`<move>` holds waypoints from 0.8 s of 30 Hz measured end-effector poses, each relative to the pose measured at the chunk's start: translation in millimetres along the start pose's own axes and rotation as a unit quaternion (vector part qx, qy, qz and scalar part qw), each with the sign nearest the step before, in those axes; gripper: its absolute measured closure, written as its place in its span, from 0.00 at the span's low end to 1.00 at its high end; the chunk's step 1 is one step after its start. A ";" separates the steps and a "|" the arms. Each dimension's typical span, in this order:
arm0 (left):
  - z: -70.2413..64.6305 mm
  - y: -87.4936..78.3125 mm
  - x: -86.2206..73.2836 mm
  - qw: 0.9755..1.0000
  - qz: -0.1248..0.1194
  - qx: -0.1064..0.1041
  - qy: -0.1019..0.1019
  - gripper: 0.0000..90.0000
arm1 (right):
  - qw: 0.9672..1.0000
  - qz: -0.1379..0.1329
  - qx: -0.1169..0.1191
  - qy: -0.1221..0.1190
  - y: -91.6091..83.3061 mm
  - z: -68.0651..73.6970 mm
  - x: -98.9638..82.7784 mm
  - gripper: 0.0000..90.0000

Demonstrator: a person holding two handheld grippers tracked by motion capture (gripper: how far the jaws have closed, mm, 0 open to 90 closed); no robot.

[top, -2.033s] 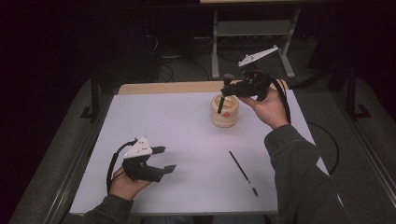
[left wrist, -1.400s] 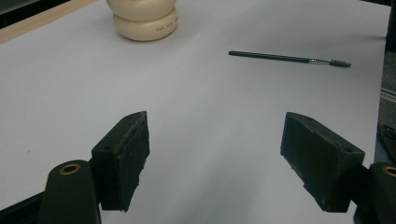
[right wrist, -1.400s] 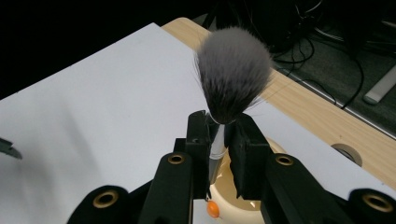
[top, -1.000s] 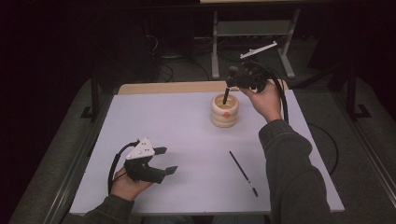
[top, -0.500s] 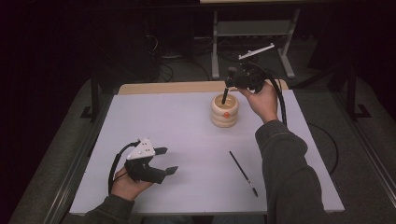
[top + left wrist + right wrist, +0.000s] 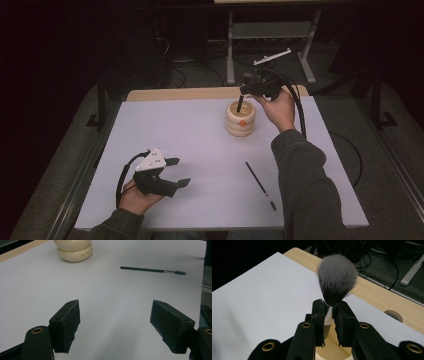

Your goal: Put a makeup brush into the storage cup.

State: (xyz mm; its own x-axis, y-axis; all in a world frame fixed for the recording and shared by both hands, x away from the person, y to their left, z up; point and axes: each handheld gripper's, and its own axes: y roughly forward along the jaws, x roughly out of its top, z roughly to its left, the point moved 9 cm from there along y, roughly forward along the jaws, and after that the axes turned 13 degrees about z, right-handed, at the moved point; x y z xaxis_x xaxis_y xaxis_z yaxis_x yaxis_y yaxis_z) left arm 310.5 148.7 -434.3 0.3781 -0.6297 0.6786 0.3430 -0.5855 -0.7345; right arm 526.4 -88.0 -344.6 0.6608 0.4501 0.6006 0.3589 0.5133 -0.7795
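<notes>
A cream ribbed holder (image 6: 240,118) stands at the far middle of the white table (image 6: 200,150); it also appears in the left gripper view as the holder (image 6: 73,250). My right gripper (image 6: 245,89) is shut on a fluffy makeup brush (image 6: 336,282), bristles up, with its handle (image 6: 240,104) reaching down into the holder's mouth (image 6: 332,350). My left gripper (image 6: 175,172) rests open near the front left, nothing between its pads (image 6: 66,323). A thin black spoolie brush (image 6: 260,185) lies flat at the front right, seen as the spoolie (image 6: 152,270) ahead of the left gripper.
A bare wooden strip (image 6: 190,93) runs along the table's far edge, with a round hole (image 6: 394,315) in it. Beyond are a metal stand (image 6: 270,35) and cables on the dark floor. A cable (image 6: 297,107) trails from the right gripper.
The right gripper has lifted from over the holder and tilted, bringing the makeup brush upright with its handle going down into the holder. The left gripper stays still.
</notes>
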 end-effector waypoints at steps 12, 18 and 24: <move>-1.1 -0.3 0.7 1.000 -0.004 -0.003 -0.005 0.26 | 1.000 0.008 -0.002 0.004 9.3 -3.9 -5.4 0.86; -0.9 -0.8 0.5 1.000 -0.002 -0.002 -0.003 0.26 | 1.000 0.013 0.000 0.008 13.7 -4.6 -8.9 0.86; -1.3 0.3 0.4 1.000 -0.001 -0.002 -0.003 0.26 | 1.000 0.015 0.002 0.010 17.9 -4.4 -11.7 0.86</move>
State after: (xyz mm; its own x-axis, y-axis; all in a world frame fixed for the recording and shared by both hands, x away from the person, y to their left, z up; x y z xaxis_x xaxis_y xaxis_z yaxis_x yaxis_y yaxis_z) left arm 309.7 147.7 -434.3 0.3818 -0.6256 0.6803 0.3405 -0.5891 -0.7328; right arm 528.0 -87.3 -366.3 0.6846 0.4508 0.5728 0.3358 0.5024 -0.7967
